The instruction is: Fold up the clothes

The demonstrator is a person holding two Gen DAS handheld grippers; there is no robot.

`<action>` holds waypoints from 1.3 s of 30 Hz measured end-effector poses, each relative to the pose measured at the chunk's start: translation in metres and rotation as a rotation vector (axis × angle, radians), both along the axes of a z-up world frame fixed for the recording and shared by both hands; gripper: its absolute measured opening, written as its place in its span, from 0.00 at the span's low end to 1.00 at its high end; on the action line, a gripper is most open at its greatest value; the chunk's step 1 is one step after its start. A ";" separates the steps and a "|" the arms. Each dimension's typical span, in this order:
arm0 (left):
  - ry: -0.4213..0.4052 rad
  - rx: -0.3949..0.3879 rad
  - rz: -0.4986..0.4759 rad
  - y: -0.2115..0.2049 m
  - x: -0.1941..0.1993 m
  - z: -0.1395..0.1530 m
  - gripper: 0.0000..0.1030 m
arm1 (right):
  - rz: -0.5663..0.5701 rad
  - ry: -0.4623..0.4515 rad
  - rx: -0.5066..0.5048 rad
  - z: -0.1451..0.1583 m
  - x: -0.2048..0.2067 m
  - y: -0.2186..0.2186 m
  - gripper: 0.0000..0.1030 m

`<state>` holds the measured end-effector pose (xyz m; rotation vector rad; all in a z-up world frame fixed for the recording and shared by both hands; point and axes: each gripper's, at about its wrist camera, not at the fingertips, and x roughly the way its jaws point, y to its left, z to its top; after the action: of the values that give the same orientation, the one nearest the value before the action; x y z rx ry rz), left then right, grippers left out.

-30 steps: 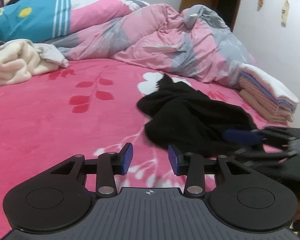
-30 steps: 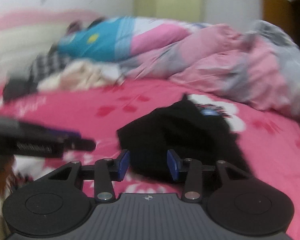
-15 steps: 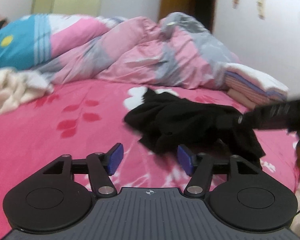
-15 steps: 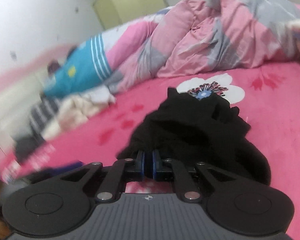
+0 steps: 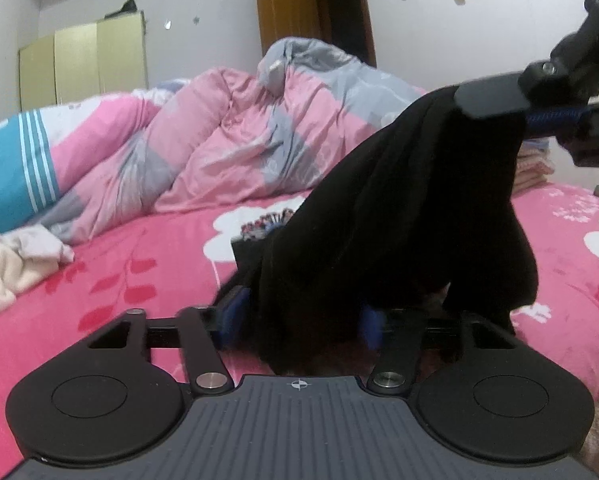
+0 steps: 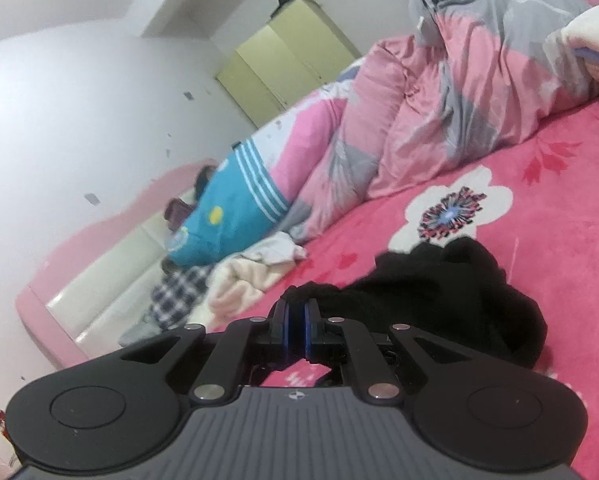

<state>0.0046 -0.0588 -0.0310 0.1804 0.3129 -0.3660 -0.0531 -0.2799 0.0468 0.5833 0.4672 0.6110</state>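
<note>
Since the picture from a moment ago, our right gripper [image 6: 295, 330] has gone up, and the black garment [image 5: 399, 216] has come up off the bed with it. Before, it lay in a low heap on the pink bedspread [image 5: 147, 264]. Our left gripper [image 5: 299, 318] has moved in close to it too.

From the left camera we see the right gripper [image 5: 499, 98] high at the top right, with the cloth hanging down from it like a tent. The bottom of the cloth drops between our left jaws, which are wide apart. The blue pads [image 5: 229, 316] sit on each side of the cloth, and we cannot tell if they touch it.

From the right camera we see something else. The right jaws are squeezed almost together on a small bit of the black garment [image 6: 451, 292], and the rest of it trails off to the right over the bedspread [image 6: 559, 240]. This camera also shows the pink headboard [image 6: 79, 240] and a checked cloth [image 6: 175, 296], which the left camera does not show.

For room, the bedspread is bare to the left of the garment. A cream cloth [image 5: 3, 272] lies at the far left edge. The pink and grey quilt [image 5: 227, 136] is piled along the back. Folded towels [image 5: 533, 166] sit behind the garment on the right.
</note>
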 end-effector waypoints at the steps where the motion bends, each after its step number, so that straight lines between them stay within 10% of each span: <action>1: -0.011 -0.010 0.003 0.002 -0.003 0.004 0.20 | 0.001 -0.009 0.006 0.003 -0.003 -0.002 0.07; 10: -0.133 -0.230 0.053 0.040 -0.031 0.072 0.08 | 0.026 -0.192 0.023 0.045 -0.016 -0.009 0.07; 20: -0.245 -0.258 0.024 0.060 -0.024 0.134 0.07 | 0.023 -0.356 0.010 0.095 0.018 -0.001 0.07; 34: 0.185 -0.408 0.011 0.098 0.137 0.067 0.10 | -0.040 -0.121 -0.153 0.034 0.172 0.018 0.07; 39: 0.253 -0.375 0.129 0.108 0.176 0.032 0.43 | -0.134 0.071 -0.212 -0.024 0.244 0.016 0.34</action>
<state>0.1806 0.0489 0.0012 -0.2556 0.4961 -0.3136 0.1911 -0.2639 0.0229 0.4311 0.5478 0.4075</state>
